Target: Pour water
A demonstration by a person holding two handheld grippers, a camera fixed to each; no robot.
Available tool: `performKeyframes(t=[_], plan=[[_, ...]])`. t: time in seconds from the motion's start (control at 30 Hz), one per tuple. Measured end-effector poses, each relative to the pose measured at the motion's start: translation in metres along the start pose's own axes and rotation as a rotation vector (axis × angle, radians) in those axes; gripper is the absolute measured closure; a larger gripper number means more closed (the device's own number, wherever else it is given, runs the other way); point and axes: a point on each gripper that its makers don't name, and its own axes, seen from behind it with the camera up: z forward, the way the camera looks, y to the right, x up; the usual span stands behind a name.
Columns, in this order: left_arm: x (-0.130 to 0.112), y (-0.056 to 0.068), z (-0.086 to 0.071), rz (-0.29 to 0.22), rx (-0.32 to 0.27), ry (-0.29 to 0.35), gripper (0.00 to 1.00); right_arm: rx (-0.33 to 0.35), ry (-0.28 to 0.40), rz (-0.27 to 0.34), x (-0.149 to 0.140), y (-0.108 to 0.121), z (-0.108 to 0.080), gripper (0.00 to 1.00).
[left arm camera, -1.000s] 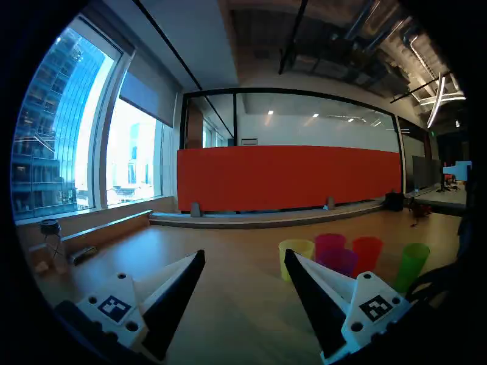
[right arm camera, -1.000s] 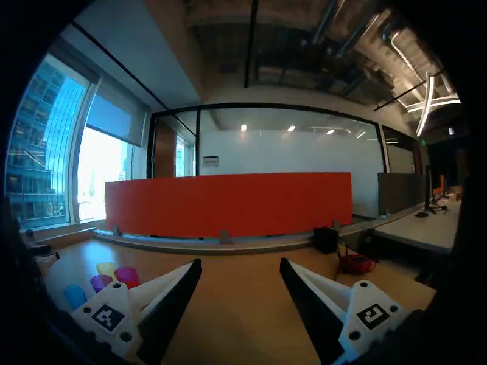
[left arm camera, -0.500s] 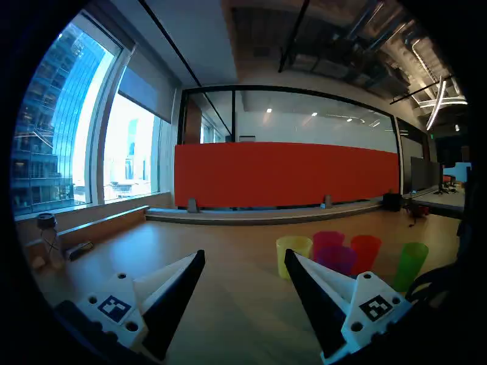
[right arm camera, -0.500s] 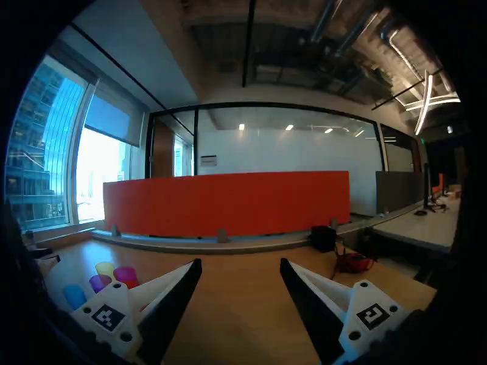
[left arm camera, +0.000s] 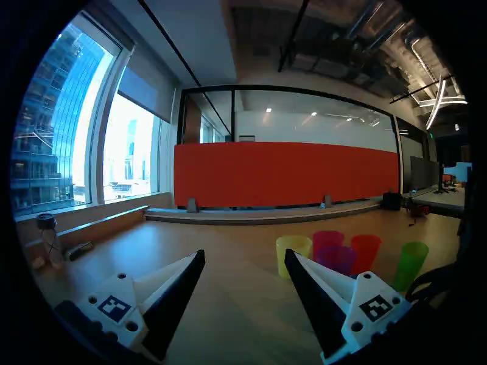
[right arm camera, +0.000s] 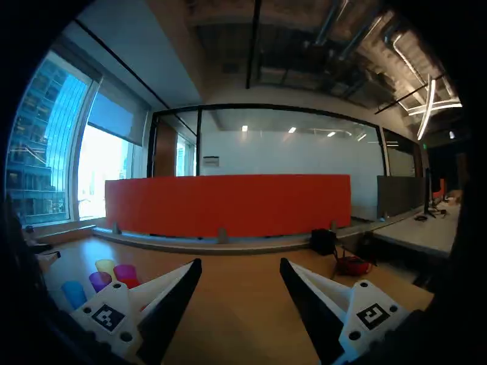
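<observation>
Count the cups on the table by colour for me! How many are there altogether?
Yellow see-through plastic cup: 1
Pink see-through plastic cup: 1
Purple see-through plastic cup: 1
Red see-through plastic cup: 1
Green see-through plastic cup: 1
Blue see-through plastic cup: 1
Total: 6 cups

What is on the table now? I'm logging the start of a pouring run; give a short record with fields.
left gripper: open, empty
right gripper: open, empty
cups: yellow cup, pink cup, purple cup, red cup, green cup, clustered upright
blue cup: beside the cluster
bottle: clear, dark cap, by the window
surface: wooden table
</observation>
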Motion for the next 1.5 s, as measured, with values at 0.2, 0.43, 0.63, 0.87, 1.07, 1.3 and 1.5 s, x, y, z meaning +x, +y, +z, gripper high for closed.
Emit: performKeyframes(t=[0.2,0.43,0.63,0.87,1.07,1.3,1.5], plan=[[-0.001,0.0,0.0,0.0,0.0,0.0,0.03,0.025,0.022,-0.022,0.001,-0.004,-0.001,0.01],[0.0,0.0,0.0,0.0,0.0,0.0,0.03,0.051,0.035,-0.037,-0.011,-0.009,0.003,0.01],[0.0,0.0,0.0,0.0,0.0,0.0,0.03,0.052,0.054,-0.029,-0.019,-0.008,0.008,0.0],[-0.001,0.001,0.0,0.0,0.0,0.0,0.03,0.053,0.066,-0.001,-0.03,-0.005,0.012,0.01],[-0.001,0.0,0.0,0.0,0.0,0.0,0.03,0.045,0.057,0.003,-0.044,0.0,0.013,0.01],[-0.001,0.0,0.0,0.0,0.0,0.0,0.03,0.027,0.035,0.01,-0.057,0.008,0.016,0.01],[-0.001,0.0,0.0,0.0,0.0,0.0,0.03,0.031,0.021,0.007,-0.066,0.006,0.018,0.01]])
